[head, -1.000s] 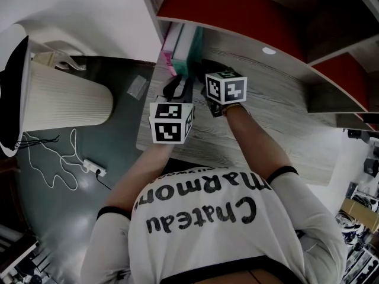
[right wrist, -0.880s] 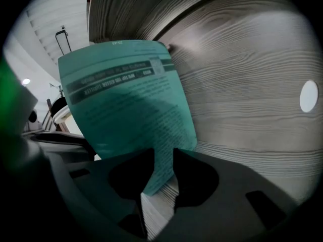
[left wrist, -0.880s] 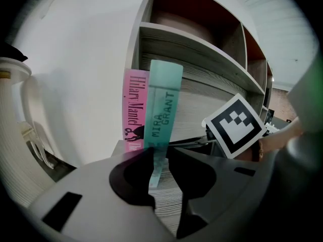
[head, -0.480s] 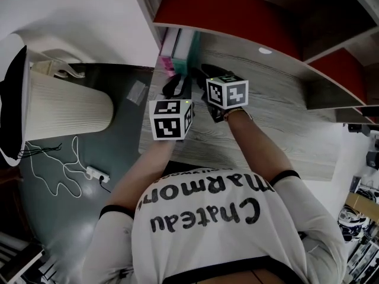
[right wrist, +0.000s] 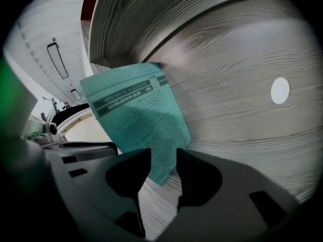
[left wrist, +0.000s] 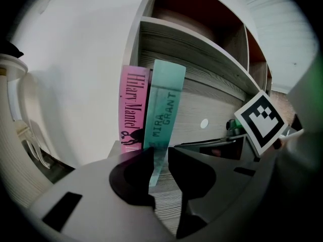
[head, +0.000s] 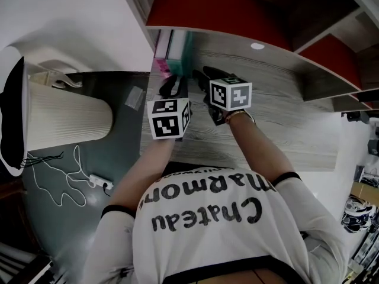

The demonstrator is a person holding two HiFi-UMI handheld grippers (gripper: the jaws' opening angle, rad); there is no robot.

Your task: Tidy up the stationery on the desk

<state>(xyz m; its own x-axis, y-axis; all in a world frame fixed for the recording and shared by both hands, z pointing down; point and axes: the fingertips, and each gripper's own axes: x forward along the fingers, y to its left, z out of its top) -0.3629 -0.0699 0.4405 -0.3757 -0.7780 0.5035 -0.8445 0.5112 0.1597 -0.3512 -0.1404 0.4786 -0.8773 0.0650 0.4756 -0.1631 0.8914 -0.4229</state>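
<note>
Right gripper [right wrist: 164, 154]: fingers have just been opening, now slack either side of teal book [right wrist: 135, 116]. Left gripper [left wrist: 160, 154]: fingers narrow, pinching its spine. Book leans just beside pink book [left wrist: 133, 105] on table [head: 284, 132]; placement looks nearly done.

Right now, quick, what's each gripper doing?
Left gripper: closed on the teal book, at its spine.
Right gripper: open, jaws have just been opening; the teal book's corner sits between them.

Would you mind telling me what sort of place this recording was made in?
Probably a study corner or small office: a wood-grain desk with shelves built over it, a pink book and a teal book standing at its end, and a power strip on the floor.
</note>
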